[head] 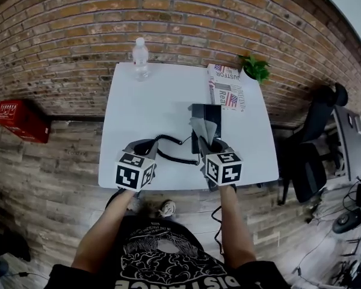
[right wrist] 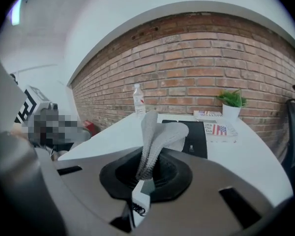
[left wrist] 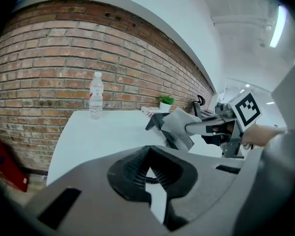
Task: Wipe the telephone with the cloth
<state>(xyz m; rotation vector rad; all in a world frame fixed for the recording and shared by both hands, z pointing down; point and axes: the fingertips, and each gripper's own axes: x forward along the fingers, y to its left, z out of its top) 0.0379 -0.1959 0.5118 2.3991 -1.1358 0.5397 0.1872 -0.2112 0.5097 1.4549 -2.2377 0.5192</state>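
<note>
The black telephone (head: 205, 112) lies flat in the middle of the white table (head: 150, 101). Its coiled cord (head: 175, 159) loops toward the front left. My right gripper (head: 209, 142) is shut on a grey cloth (head: 204, 129), which stands up from the jaws (right wrist: 146, 168) and hangs just over the telephone's near end (right wrist: 194, 139). My left gripper (head: 149, 144) hovers over the cord's bend, left of the telephone. Its jaws (left wrist: 147, 156) meet at the tips, with a bit of cord (left wrist: 148, 178) showing in the slit below. The left gripper view shows the cloth (left wrist: 179, 124) against the phone.
A clear water bottle (head: 141, 58) stands at the table's far left. A magazine (head: 225, 88) and a small potted plant (head: 254, 68) sit at the far right, against the brick wall. A black office chair (head: 310, 155) is to the right, a red box (head: 21, 120) on the floor to the left.
</note>
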